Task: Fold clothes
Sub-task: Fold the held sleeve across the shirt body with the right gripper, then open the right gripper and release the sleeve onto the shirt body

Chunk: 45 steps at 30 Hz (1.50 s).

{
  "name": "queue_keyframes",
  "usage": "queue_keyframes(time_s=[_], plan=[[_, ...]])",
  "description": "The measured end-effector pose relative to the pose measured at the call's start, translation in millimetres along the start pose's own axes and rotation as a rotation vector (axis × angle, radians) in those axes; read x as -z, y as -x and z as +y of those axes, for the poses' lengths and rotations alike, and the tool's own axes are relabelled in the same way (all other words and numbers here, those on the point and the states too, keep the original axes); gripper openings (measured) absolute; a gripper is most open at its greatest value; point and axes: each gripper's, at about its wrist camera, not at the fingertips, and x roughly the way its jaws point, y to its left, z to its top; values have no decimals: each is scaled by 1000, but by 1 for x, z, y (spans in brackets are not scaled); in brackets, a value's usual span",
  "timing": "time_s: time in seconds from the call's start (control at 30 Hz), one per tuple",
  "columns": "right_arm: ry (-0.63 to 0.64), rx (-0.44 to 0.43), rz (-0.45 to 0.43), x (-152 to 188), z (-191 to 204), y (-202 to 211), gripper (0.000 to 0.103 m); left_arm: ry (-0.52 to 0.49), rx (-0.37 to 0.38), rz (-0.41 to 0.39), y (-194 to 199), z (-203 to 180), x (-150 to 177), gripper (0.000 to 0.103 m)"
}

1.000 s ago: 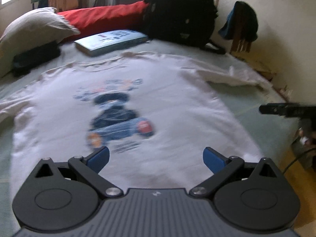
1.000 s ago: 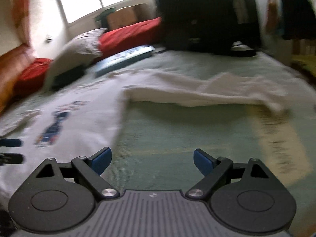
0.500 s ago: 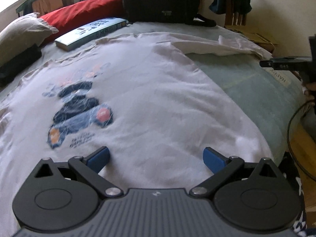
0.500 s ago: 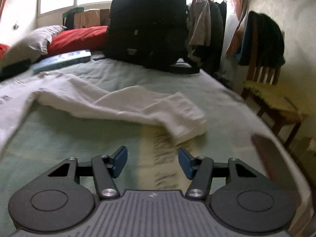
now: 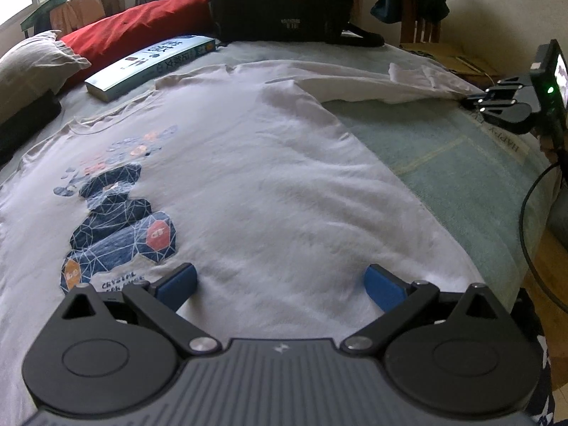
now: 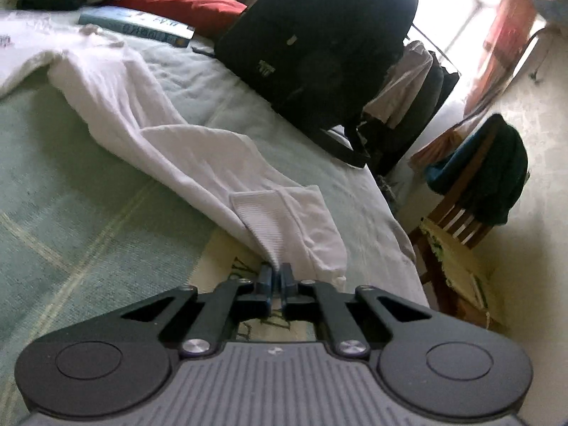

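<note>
Sweatshirt (image 5: 269, 184) first: white, long-sleeved, with a blue printed figure on its chest, it is lying face up and spread nearly flat across the green bedspread (image 5: 461, 184), and we are judging the fold as barely begun. No part of the body is turned over yet; both sides and the hem are still waiting for us. Our right gripper (image 6: 276, 277) is pinching the ribbed cuff (image 6: 262, 213) of the outstretched sleeve (image 6: 149, 120), its jaws drawn tight with the cloth's edge between them, so the first step in hand seems to be carrying that sleeve in across the chest. Our left gripper (image 5: 280, 284) is hovering low over the lower front of the garment with its fingers (image 5: 177, 284) spread wide and nothing between them.

We are missing a good deal. The other sleeve is running off the left edge of the left wrist view, so we cannot say how it is lying. The hem nearest us is hidden under the left gripper's body. We cannot tell how much cuff the right pads are actually biting, since only a sliver of cloth shows there. A book (image 5: 149, 64), a black backpack (image 6: 319, 42) and pillows (image 5: 135, 32) are crowding the far end of the bed.
</note>
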Motion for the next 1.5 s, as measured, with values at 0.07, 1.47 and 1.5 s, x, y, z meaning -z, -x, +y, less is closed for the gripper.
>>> queue_keyframes(time_s=[0.07,1.47,1.5], plan=[[-79,-27,2,1,-14,5,7,-2,1,0,0,0,0,101],[-775,-66,143,51,-133,22,33,15,-22,-24,14,1,-3,101],[-775,-91,135,51,-128,24,34,13,-20,-29,16,1,-3,101]])
